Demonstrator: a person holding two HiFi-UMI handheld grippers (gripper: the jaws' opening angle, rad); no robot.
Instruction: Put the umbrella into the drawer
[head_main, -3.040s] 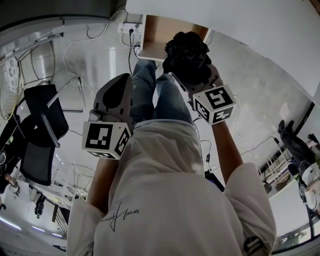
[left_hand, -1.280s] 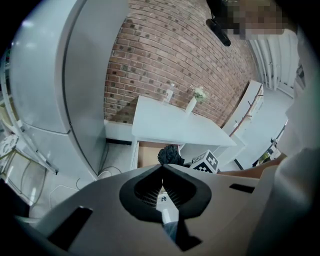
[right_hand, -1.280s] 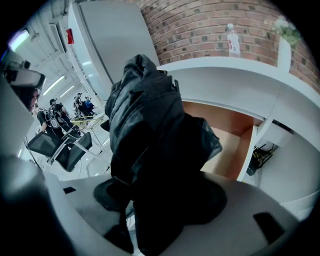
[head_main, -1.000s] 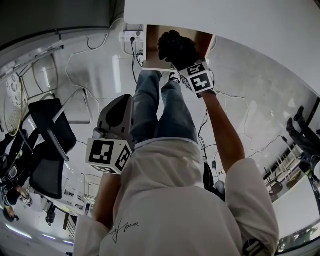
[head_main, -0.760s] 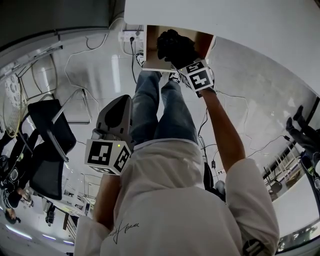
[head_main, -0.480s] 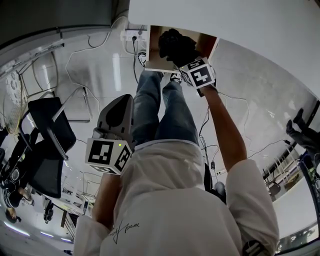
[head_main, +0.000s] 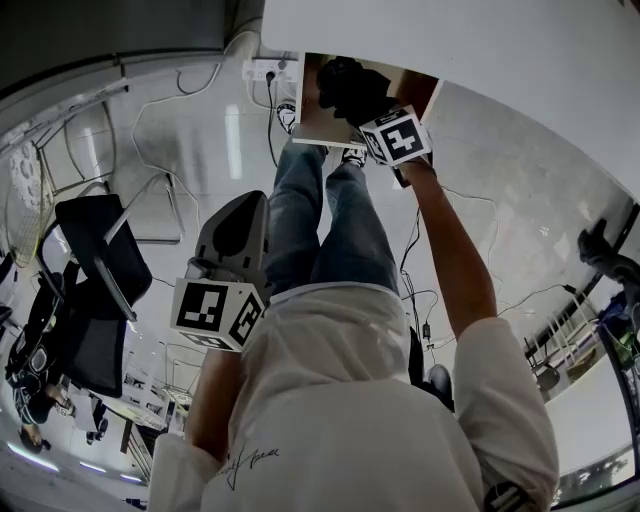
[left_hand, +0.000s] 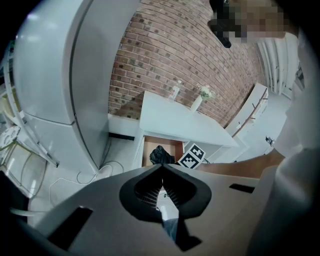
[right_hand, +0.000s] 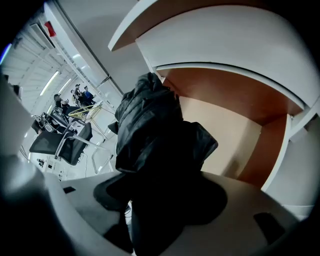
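A folded black umbrella (right_hand: 155, 150) fills the right gripper view, held between the jaws of my right gripper (right_hand: 160, 210), which is shut on it. In the head view the umbrella (head_main: 350, 85) hangs over the open wooden drawer (head_main: 322, 125) under the white desk, with the right gripper's marker cube (head_main: 398, 137) just behind it. The drawer's pale bottom (right_hand: 225, 140) lies beyond the umbrella. My left gripper (head_main: 232, 235) is held low near my body, shut and empty; its view shows the drawer (left_hand: 150, 150) and umbrella (left_hand: 161, 155) far ahead.
A white desk top (head_main: 480, 60) spans above the drawer, with bottles (left_hand: 175, 92) on it against a brick wall. A power strip and cables (head_main: 262, 72) lie on the floor left of the drawer. A black office chair (head_main: 90, 270) stands at the left.
My right gripper has carried the umbrella forward from above my knees to over the open drawer. The left gripper has stayed put.
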